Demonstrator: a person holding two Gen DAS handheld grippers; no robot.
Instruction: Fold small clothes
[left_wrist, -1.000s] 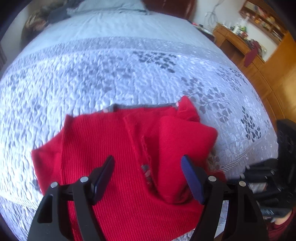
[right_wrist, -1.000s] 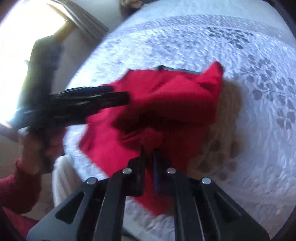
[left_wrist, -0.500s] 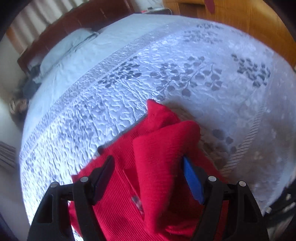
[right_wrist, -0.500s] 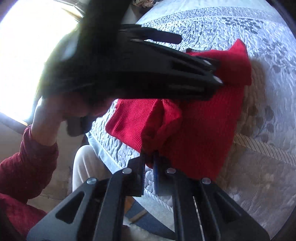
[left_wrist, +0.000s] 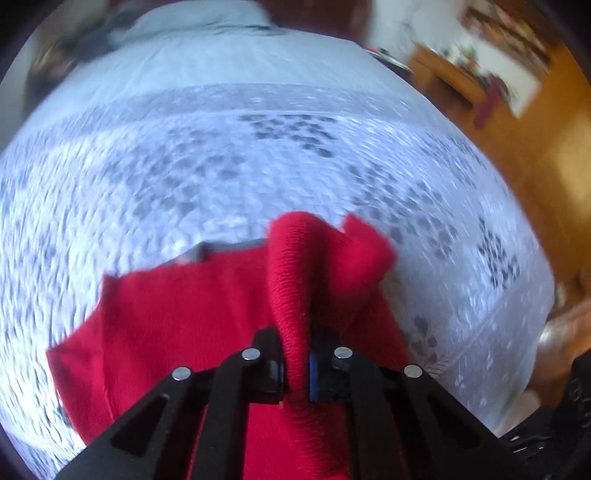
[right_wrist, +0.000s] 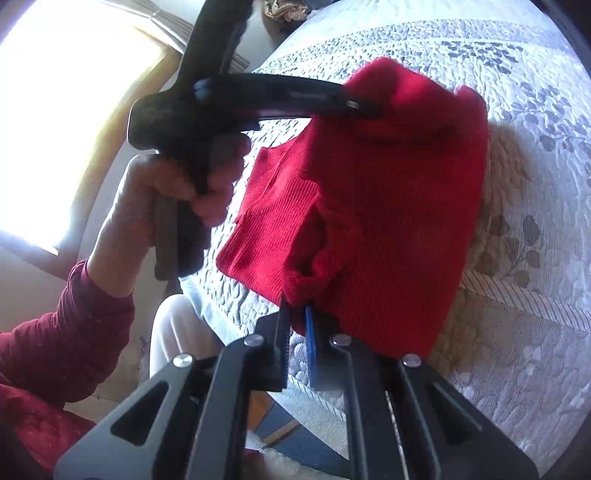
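Left tongs are closing with a raised fold of the red knitted sweater pinched between their pads at lower centre of the frame. My right tongs clamp a bunched hem edge of it, low in their view. Most of it lies on the quilted bedspread, near the bed's edge.

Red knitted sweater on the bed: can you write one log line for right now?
item: red knitted sweater on quilted white bedspread | left hand-held gripper: closing on raised fold | right hand-held gripper: shut on edge
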